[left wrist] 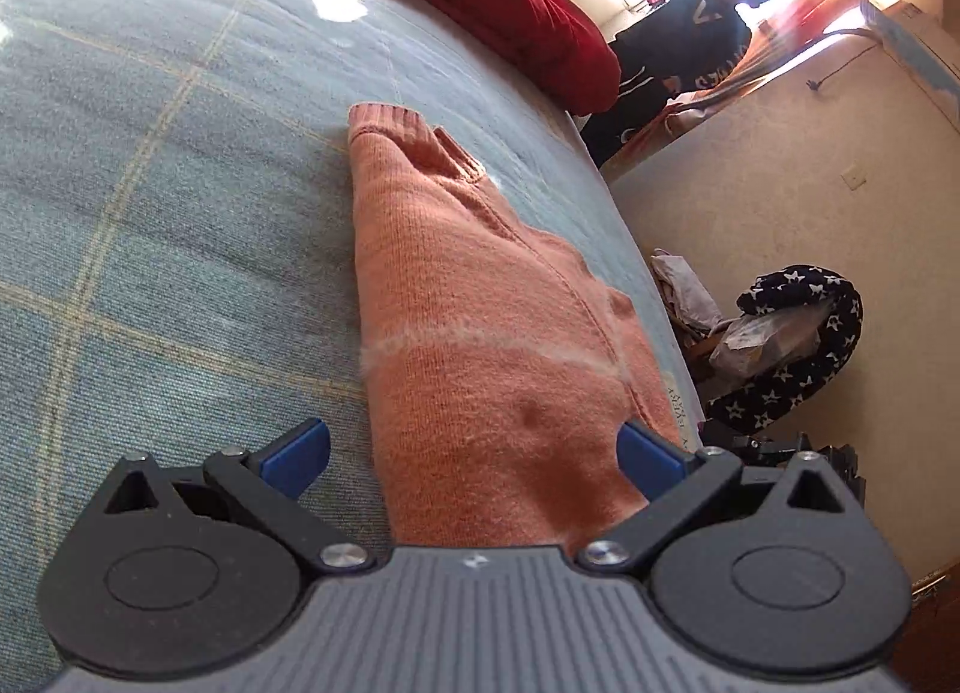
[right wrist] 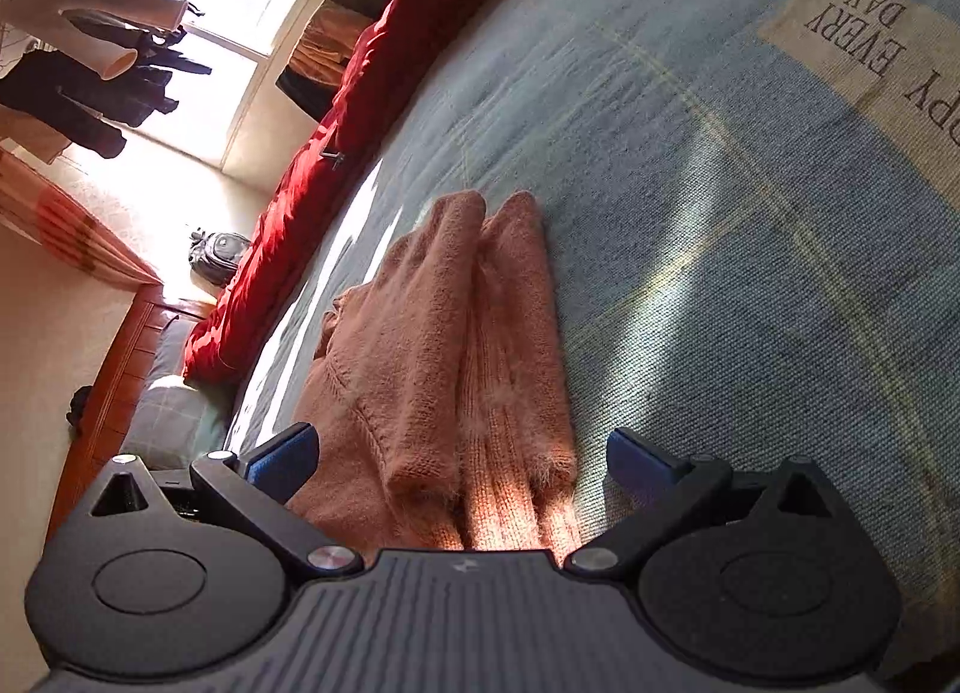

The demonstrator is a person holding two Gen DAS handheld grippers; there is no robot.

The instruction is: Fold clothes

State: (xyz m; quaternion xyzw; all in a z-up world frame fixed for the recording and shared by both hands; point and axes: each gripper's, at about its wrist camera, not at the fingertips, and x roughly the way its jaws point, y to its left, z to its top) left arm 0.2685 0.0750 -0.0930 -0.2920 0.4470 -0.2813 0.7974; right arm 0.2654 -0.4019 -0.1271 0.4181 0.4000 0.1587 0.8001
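Left gripper (left wrist: 474, 456): blue pads spread wide, straddling near end of orange sweater (left wrist: 474, 297), nothing clamped. Right gripper (right wrist: 462, 462): jaws likewise wide apart over sweater's (right wrist: 444, 345) bunched folds. Sweater lies folded lengthwise on blue plaid bedspread (left wrist: 168, 183). Beyond: red quilt (left wrist: 510, 3) along bed's far edge; star-print cloth (left wrist: 804, 333) beside bed.

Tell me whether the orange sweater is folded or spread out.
Folded: the sweater lies on the bed as a narrow strip, layers doubled over.
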